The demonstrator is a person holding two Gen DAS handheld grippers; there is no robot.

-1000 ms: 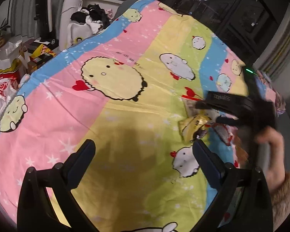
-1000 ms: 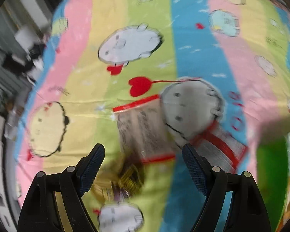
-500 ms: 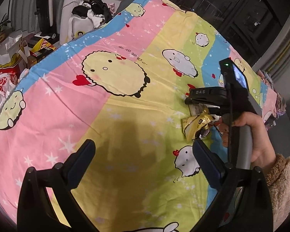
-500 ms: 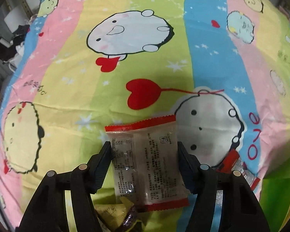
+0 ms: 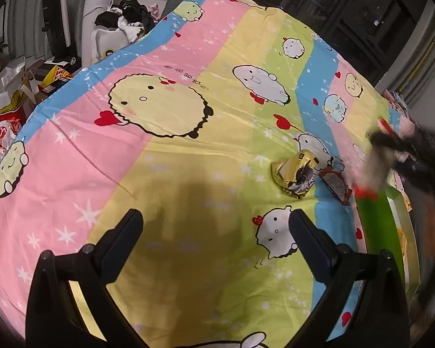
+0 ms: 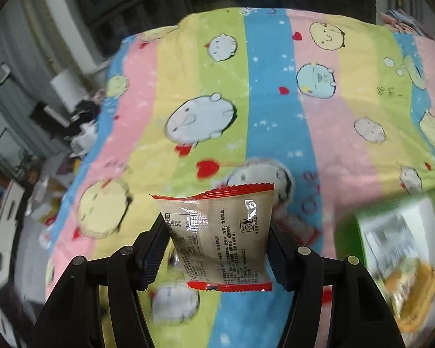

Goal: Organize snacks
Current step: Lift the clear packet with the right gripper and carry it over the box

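Between the two ribbed pads of the right gripper (image 6: pixel 219 243) sits a clear snack packet (image 6: pixel 217 235) with red crimped ends, pinched by its side edges and lifted clear of the striped cartoon bedsheet (image 6: pixel 275 101); the jaws are drawn in narrow on it, and the film bows a little between them. To the right and slightly nearer is a green box (image 6: pixel 348 232) with other wrapped snacks lying in it, blurred, which I take to be where the packet belongs. The left gripper (image 5: pixel 216 232) hangs low over the yellow stripe of the sheet with its jaws spread wide and nothing in them. Further out in the left wrist view, a crumpled gold wrapper (image 5: pixel 293 174) and a dark red-edged packet (image 5: pixel 335 184) lie touching or nearly so on the sheet, just left of the box's green wall. The main risk, as I judge it, is the hold itself: slick film gripped only at its edges could slide or twist out on a quick swing to the box, dropping short onto the sheet. Squeezing harder might crush what is inside, and a release too near the box wall could leave the packet hung on the rim
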